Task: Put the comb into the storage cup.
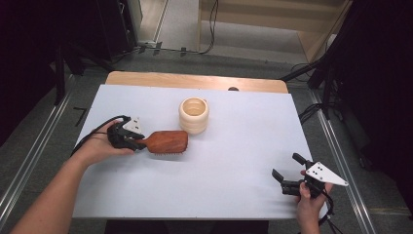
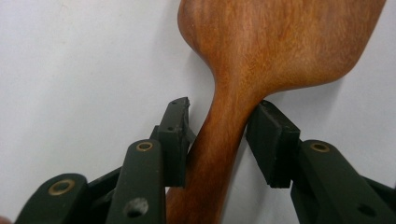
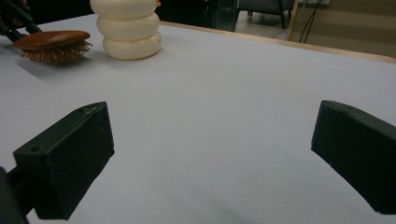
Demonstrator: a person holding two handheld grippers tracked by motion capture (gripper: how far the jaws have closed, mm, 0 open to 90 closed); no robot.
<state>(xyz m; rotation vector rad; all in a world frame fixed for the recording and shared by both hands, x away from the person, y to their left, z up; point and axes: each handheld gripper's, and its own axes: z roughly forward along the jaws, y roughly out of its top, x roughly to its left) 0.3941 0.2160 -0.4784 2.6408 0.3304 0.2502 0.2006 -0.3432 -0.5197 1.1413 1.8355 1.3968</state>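
Note:
A wooden hairbrush (image 1: 165, 141) lies bristles down on the white sheet, left of centre, with its handle pointing left. My left gripper (image 1: 141, 141) is shut on that handle. In the left gripper view both black pads (image 2: 175, 135) press the narrow neck of the hairbrush (image 2: 275, 42) from either side, at my left gripper (image 2: 222, 123). My right gripper (image 1: 285, 165) stands open near the front right corner with nothing between its fingers. In the right gripper view my right gripper (image 3: 212, 140) looks across bare sheet toward the hairbrush (image 3: 51, 42) far off.
A cream ribbed cup (image 1: 194, 115) stands upright just behind the brush head, close to it; the cup (image 3: 130, 28) also shows in the right gripper view. The white sheet (image 1: 243, 126) covers a wooden table whose far edge (image 1: 195, 80) is bare.

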